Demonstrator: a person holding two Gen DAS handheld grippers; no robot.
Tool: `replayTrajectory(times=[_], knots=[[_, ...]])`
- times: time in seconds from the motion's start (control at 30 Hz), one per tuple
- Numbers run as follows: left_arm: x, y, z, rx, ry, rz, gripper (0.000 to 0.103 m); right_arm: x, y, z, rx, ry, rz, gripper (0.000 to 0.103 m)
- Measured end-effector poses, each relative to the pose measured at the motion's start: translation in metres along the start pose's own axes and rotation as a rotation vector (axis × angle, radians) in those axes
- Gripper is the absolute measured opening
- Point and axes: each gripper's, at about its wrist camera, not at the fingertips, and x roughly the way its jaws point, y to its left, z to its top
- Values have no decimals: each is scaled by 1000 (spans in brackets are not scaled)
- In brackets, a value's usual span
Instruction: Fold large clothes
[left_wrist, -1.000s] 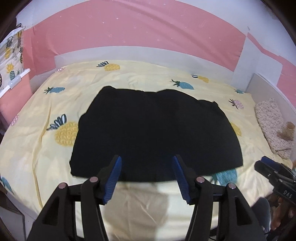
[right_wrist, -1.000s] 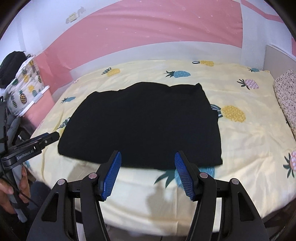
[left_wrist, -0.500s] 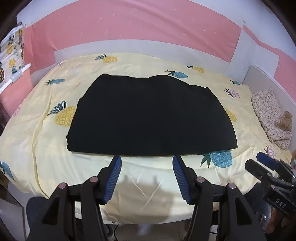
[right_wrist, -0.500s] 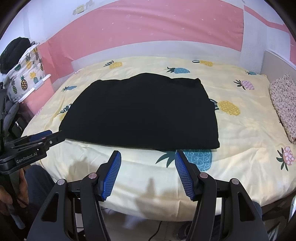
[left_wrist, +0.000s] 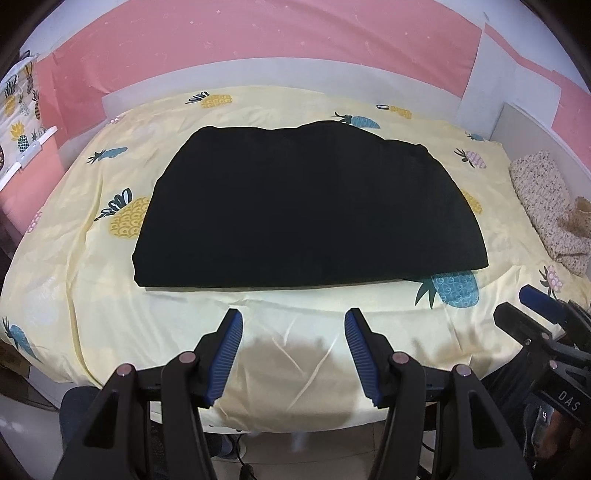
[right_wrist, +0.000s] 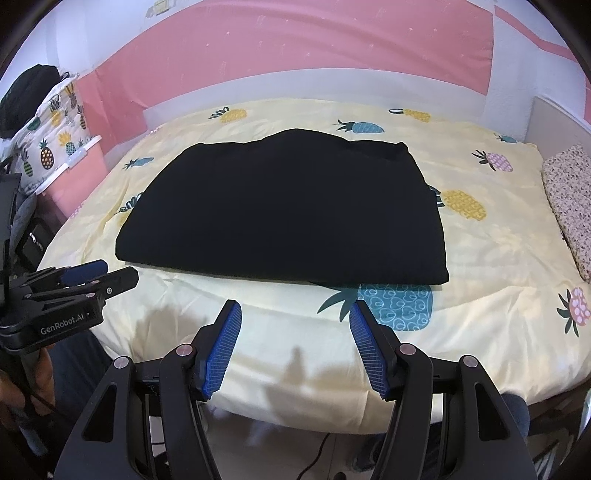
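I see the black garment (left_wrist: 306, 210) lying flat in a folded slab on the middle of the bed (left_wrist: 92, 302), over a pale yellow sheet printed with pineapples. Its near edge runs straight across, set back from the bed's near edge, and its right near corner covers part of a blue pineapple (left_wrist: 452, 290).

My left gripper (left_wrist: 293, 325) hangs over the near edge of the bed, its blue-padded fingers (left_wrist: 226, 356) spread apart with nothing between them but bare sheet. It is apart from the garment.

My right gripper (right_wrist: 295, 319) sits the same way: fingers (right_wrist: 369, 350) parted, empty, above the sheet just short of the garment's near edge. In the left wrist view the right gripper shows at the near right; in the right wrist view the left gripper (right_wrist: 94, 275) shows at the near left, with a hand (right_wrist: 22, 373) below it.

A speckled pillow (left_wrist: 546, 199) lies at the right side of the bed. A pink and white wall (left_wrist: 258, 40) stands behind the far edge.
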Motion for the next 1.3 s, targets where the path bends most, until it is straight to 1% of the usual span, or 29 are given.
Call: replayTrajectory(times=[0.57, 1.3], knots=[[-1, 6, 1, -6, -15, 19, 60, 5, 2, 0, -11, 18, 2, 61], [-4, 4, 4, -5, -24, 33, 60, 5, 3, 1, -14, 15, 2, 62]])
